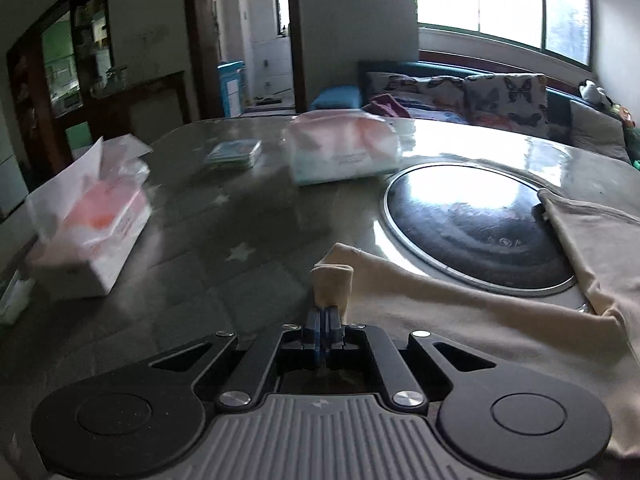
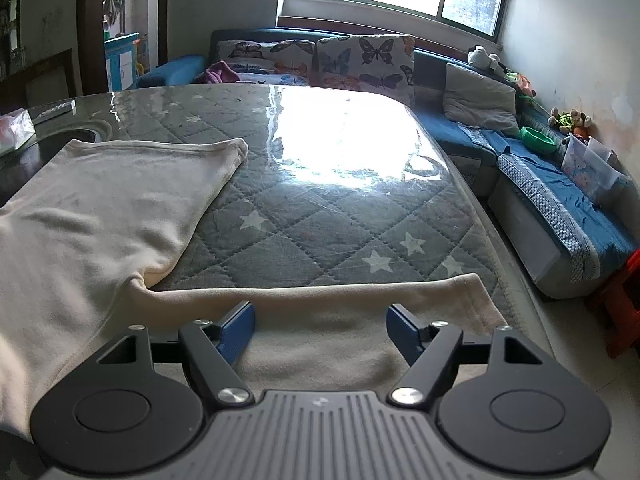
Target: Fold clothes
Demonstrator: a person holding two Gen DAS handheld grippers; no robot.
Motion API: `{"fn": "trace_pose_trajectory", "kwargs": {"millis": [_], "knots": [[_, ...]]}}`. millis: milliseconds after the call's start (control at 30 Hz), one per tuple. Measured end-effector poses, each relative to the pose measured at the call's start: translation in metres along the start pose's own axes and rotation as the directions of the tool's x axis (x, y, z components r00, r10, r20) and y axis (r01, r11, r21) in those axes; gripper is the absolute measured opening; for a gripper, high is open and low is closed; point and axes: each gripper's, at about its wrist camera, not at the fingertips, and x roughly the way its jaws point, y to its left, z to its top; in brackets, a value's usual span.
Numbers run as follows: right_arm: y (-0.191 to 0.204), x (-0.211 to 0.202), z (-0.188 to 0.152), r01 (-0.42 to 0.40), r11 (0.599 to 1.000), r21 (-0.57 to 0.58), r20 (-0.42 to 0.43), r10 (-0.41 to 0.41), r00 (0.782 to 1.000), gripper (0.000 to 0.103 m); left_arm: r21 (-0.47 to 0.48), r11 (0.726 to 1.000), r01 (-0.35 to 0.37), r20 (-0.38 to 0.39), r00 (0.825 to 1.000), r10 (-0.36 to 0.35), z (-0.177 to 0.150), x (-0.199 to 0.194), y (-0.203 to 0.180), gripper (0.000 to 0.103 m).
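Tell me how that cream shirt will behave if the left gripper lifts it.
The cream shirt is probably floppy: a pinched bit folds limply above the shut left gripper. It likely trails and drags rather than lifting flat. It may slide easily on the glossy table.

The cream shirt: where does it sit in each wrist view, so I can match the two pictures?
Left wrist view: the cream shirt fills the lower right, one sleeve end pinched in the shut left gripper.
Right wrist view: it covers the left side and runs along the bottom, its other sleeve under the open right gripper.
Shared landmark: the butterfly cushions below the window.
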Motion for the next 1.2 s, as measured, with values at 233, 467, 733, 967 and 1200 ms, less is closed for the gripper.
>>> {"fn": "trace_pose_trajectory", "kwargs": {"millis": [233, 467, 733, 967, 1200], "knots": [[0.002, -0.003, 0.001, 0.002, 1.0, -0.013, 0.008, -0.002, 1.0, 0.075, 0.017, 1.0, -0.008, -0.01, 1.0, 0.008, 0.007, 0.0, -0.002, 0.012], [0.016, -0.027, 0.004, -0.072, 0.996, -0.057, 0.044, 0.075, 0.996, 0.075, 0.06, 0.995, 0.084, 0.048, 0.995, -0.087, 0.016, -0.034, -0.029, 0.016], [0.066, -0.047, 0.01, -0.273, 0.944, -0.186, 0.042, 0.286, 0.957, 0.075, 0.215, 0.88, 0.424, 0.014, 0.899, -0.437, 0.006, -0.066, -0.112, 0.015], [0.118, -0.052, -0.007, -0.388, 0.854, -0.346, -0.03, 0.403, 0.914, 0.075, 0.334, 0.718, 0.611, -0.109, 0.782, -0.614, -0.028, -0.082, -0.176, 0.015], [0.131, -0.065, -0.025, -0.389, 0.791, -0.472, -0.073, 0.405, 0.911, 0.075, 0.433, 0.577, 0.693, -0.197, 0.697, -0.689, -0.054, -0.095, -0.199, 0.015]]}}
